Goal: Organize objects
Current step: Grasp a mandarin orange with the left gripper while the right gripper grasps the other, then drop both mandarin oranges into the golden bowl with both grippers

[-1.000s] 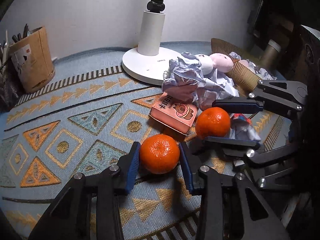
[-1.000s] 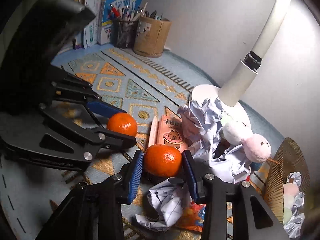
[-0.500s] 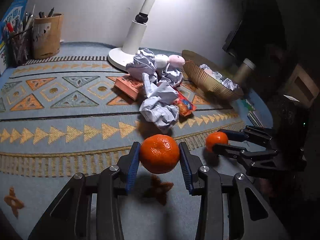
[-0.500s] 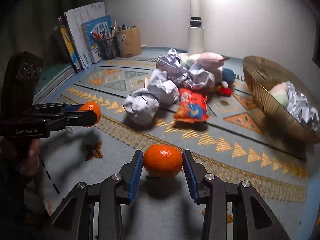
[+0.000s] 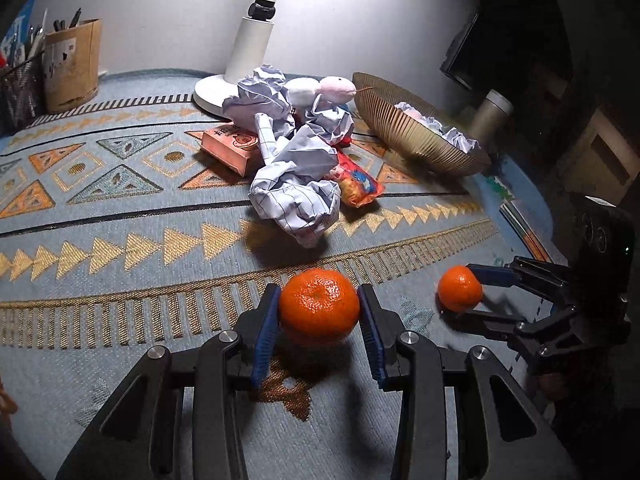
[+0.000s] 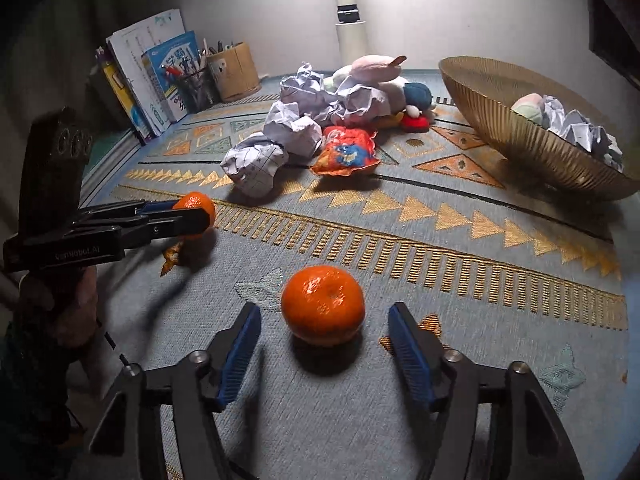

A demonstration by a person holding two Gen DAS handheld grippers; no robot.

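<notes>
Two mandarins: one per gripper, both near the front edge of the patterned cloth [image 6: 460, 256], well apart from the clutter.
Left mandarin [image 5: 319, 305]: clamped between the blue pads of the left gripper [image 5: 319, 334], low over the cloth, its shadow just beneath.
Right mandarin [image 6: 323, 304]: resting on the cloth between the pads of the right gripper [image 6: 324, 344], touching neither.
Right gripper state: jaws opening, clear gaps on both sides of the fruit.
Handling, judged: light, round, with a soft and slightly slick peel; likely to roll once let go and to bruise if squeezed hard.
Where to hold: across the widest middle, pads on opposite flanks, stem dimple facing up or out.
Clutter behind: crumpled paper balls [image 6: 256, 164], a snack packet [image 6: 346, 152], plush toys [image 6: 376, 68].
Gold ribbed bowl [image 6: 532, 140]: at the right, already holding paper and a pale plush.
Risk: the freed fruit may roll toward the table edge.
</notes>
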